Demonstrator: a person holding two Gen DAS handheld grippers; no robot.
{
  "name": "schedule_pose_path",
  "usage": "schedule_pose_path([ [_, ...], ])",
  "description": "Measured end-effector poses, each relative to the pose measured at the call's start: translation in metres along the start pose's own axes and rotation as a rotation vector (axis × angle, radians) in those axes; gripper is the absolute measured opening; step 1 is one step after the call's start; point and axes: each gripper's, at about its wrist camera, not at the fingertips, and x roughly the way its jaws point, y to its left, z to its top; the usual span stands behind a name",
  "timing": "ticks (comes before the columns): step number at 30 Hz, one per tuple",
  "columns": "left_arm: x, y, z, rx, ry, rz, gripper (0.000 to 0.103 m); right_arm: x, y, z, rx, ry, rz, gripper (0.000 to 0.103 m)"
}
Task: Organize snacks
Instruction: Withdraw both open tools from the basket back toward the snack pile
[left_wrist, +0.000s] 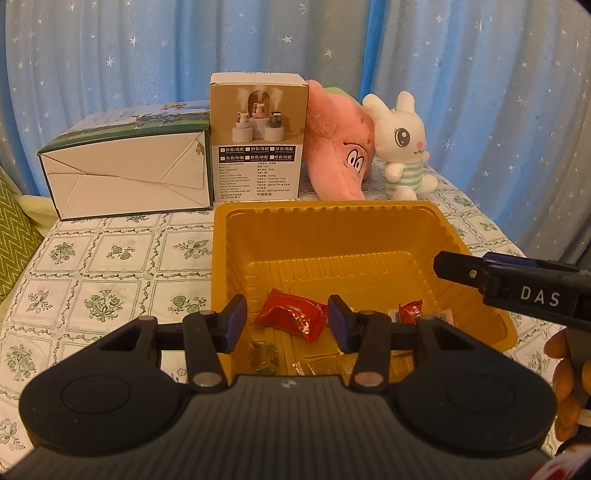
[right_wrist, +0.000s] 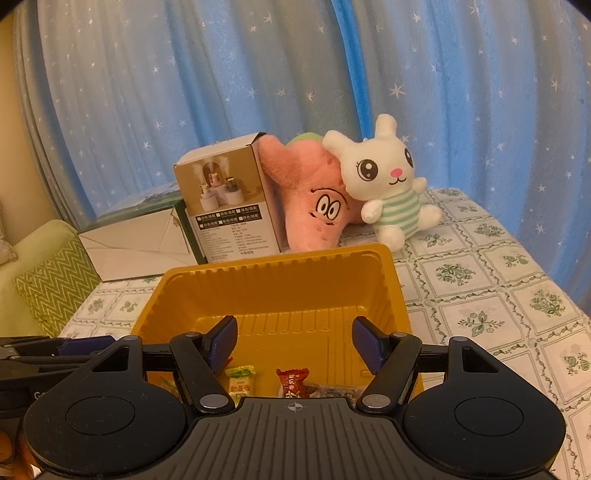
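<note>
Left wrist view: the left gripper (left_wrist: 286, 319) hangs over the near end of the yellow plastic tray (left_wrist: 369, 218), its blue pads apart and holding nothing.
Right wrist view: the right gripper (right_wrist: 293, 341) hangs over the same tray (right_wrist: 273, 275), its pads wide apart and empty too.
Where the snacks are: all the ones I can see lie in the near end of the tray.
Snack looks: a shiny red crinkly candy wrapper (left_wrist: 291, 317) lies between and below the left pads; a smaller red and white candy (left_wrist: 410, 312) lies to its right; a yellow and green wrapped candy (right_wrist: 240, 382) and a brown and red wrapped candy (right_wrist: 293, 382) sit side by side.
Why the tray is here: I think it keeps the snacks together in one spot.
Why the pads are apart: probably ready to pick up or let go of a candy.
Behind the tray: a tall cardboard box (left_wrist: 258, 136), a pink plush toy (left_wrist: 340, 144) and a white plush bunny (left_wrist: 402, 144) stand on the flowered tablecloth (left_wrist: 110, 258), away from the snacks.
</note>
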Motion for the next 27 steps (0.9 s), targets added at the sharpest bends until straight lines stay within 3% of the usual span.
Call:
schedule_pose_path([
  [13,-0.029,-0.007,-0.011,0.038,-0.031,-0.007,0.044,-0.020,0.001,-0.010,-0.053,0.011,-0.091,0.069],
  [27,-0.079,-0.008,-0.042,0.064,-0.068,-0.020,0.044,-0.072,0.003,-0.036,-0.068,0.016,-0.124,0.069],
])
